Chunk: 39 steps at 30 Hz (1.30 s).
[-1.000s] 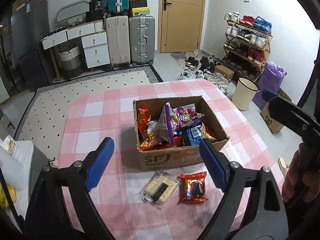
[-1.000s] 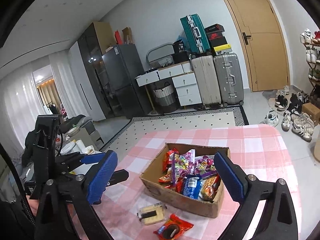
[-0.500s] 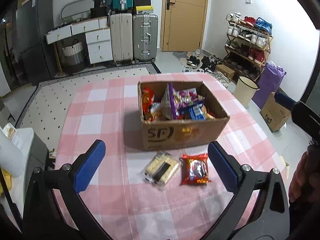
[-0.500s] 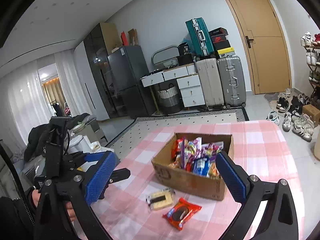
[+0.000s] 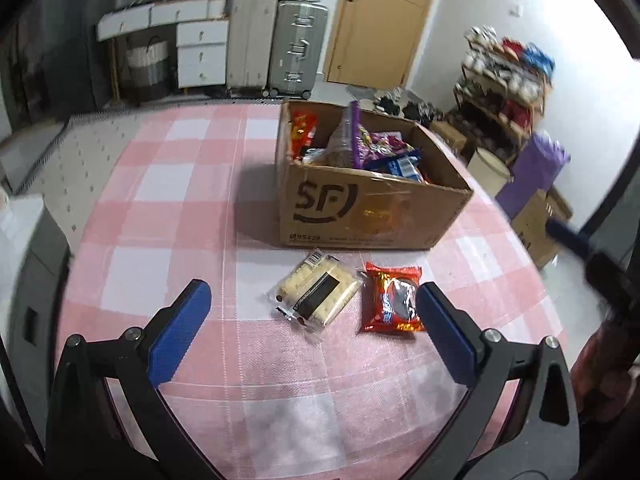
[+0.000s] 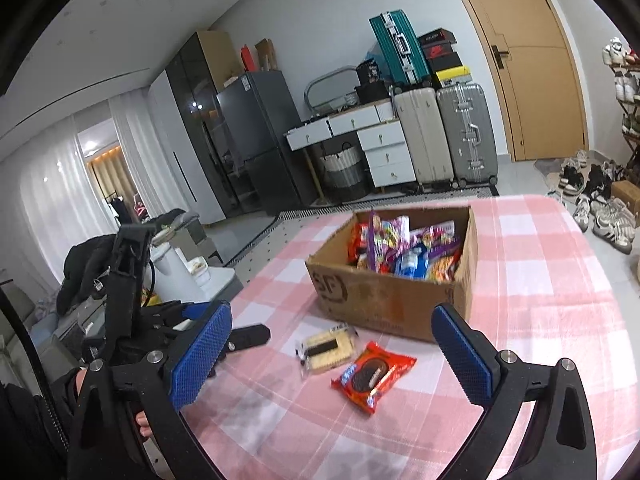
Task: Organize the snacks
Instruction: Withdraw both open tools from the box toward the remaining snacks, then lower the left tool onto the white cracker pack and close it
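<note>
A cardboard box full of snack packets stands mid-table on the pink checked cloth; it also shows in the right wrist view. In front of it lie a clear pack of pale crackers and a red cookie packet. My left gripper is open and empty, low over the cloth, just short of both packets. My right gripper is open and empty, above the table's near right side, with both packets between its fingers in view.
The table's edges fall away left and right. Beyond it stand suitcases, white drawers, a door, a shoe rack and a bin. A fridge stands at the back left.
Both grippers have come down and closer to the table. The box and the two packets now look larger and nearer. Both grippers stay open and empty.
</note>
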Motion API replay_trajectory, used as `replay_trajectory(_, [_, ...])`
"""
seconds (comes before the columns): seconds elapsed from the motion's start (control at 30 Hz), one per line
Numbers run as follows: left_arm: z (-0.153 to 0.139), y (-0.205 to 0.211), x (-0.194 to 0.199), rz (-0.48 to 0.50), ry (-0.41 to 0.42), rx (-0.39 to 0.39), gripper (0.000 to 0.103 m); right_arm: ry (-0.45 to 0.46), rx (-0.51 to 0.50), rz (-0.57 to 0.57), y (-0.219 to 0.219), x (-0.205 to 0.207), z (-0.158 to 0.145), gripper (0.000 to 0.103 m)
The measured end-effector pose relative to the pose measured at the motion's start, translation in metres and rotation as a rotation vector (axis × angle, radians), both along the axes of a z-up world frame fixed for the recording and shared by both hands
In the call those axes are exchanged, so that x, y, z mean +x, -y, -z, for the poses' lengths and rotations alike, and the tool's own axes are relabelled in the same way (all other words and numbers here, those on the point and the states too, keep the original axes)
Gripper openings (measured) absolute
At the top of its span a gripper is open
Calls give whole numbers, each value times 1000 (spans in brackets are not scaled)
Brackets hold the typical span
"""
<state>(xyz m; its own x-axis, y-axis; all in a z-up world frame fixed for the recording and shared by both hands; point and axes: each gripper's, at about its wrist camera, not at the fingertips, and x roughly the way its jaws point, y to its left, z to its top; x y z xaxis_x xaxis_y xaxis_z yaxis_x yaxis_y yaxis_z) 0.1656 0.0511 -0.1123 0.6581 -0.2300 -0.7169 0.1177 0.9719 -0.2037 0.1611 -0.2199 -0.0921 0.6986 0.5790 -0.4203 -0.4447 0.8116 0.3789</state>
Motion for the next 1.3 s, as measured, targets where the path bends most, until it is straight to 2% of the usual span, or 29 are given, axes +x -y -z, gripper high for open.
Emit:
replay_trajectory(0.07, [7, -5, 4, -23, -11, -29, 102, -22, 13, -3, -1, 3, 9, 102])
replay_trajectory(0.23, [31, 0, 14, -4, -51, -8, 102, -61, 14, -16, -4, 9, 29, 102])
replay_trajectory(0.33, [49, 7, 21, 11, -88, 16, 102, -77, 17, -21, -5, 13, 39, 102])
replay_trajectory(0.43, [67, 16, 34, 37, -125, 74, 102, -93, 12, -29, -7, 16, 49, 102])
replay_trajectory(0.6, [86, 24, 55, 63, -157, 118, 102, -122, 3, -36, -9, 21, 66, 102])
replay_trajectory(1.17, [121, 49, 107, 147, -223, 212, 102, -180, 14, -55, -10, 36, 90, 102])
replay_trajectory(1.3, [122, 49, 117, 157, -224, 209, 100, -184, 20, -53, -8, 38, 93, 102])
